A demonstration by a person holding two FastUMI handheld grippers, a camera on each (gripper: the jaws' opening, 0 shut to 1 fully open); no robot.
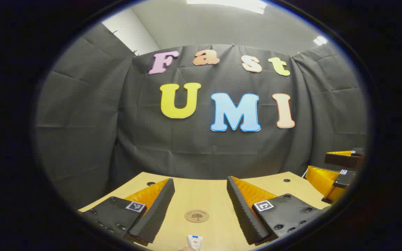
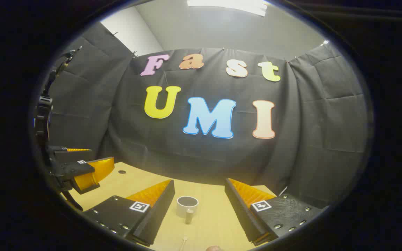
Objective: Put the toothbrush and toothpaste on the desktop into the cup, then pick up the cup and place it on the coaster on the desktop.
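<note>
Both grippers, left gripper and right gripper, gape wide, holding nothing; the cup stands empty.

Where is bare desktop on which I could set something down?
Bare desktop lies between the coaster and the wall. It is also bare behind the cup. It is tighter near the toothpaste and the toothbrush.
</note>
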